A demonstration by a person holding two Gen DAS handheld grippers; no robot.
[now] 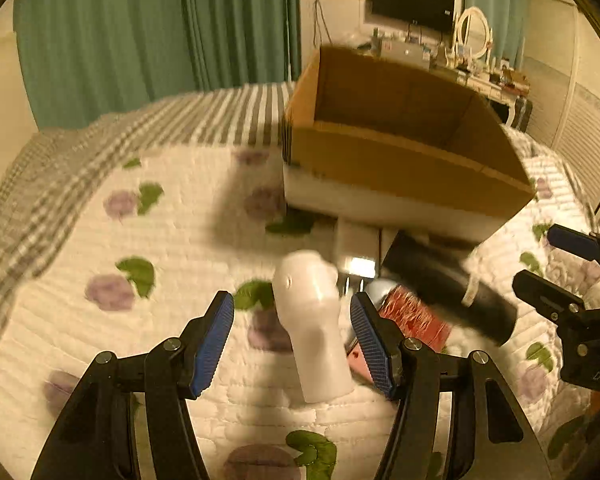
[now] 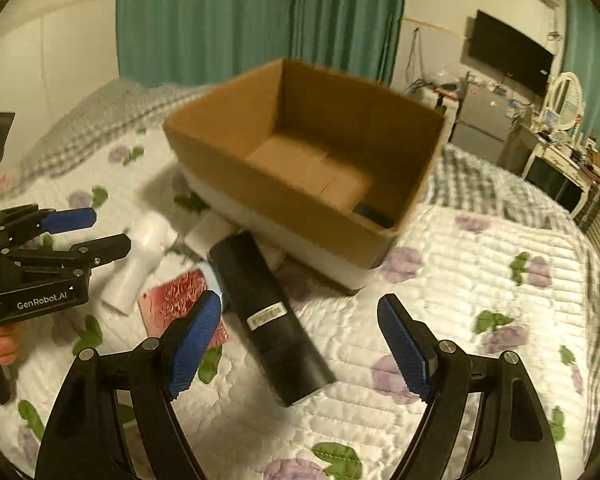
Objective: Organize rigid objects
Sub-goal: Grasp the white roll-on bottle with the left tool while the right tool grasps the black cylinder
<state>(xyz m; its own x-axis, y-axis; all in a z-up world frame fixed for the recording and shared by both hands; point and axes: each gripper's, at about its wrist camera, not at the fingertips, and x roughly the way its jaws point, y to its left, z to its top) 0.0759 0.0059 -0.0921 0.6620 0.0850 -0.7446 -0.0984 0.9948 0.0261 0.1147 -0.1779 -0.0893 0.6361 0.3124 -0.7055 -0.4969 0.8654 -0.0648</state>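
An open cardboard box (image 1: 400, 160) (image 2: 260, 176) stands on the quilted bed, with a dark object (image 2: 374, 213) in its near corner. In front of it lie a white plastic bottle (image 1: 316, 324) (image 2: 138, 264), a black cylinder (image 1: 452, 288) (image 2: 268, 312), a red patterned card (image 1: 414, 316) (image 2: 180, 300) and small white boxes (image 1: 358, 240) (image 2: 208, 232). My left gripper (image 1: 292, 340) (image 2: 88, 232) is open, its pads on either side of the white bottle, not touching it. My right gripper (image 2: 300, 344) (image 1: 548, 256) is open and empty, above the black cylinder's near end.
The bed carries a white floral quilt (image 2: 480, 280) and a grey checked blanket (image 1: 100, 136). Green curtains (image 1: 140, 40) hang behind. A dresser with a mirror (image 2: 566, 96) and a dark monitor (image 1: 412, 0) stands at the far right.
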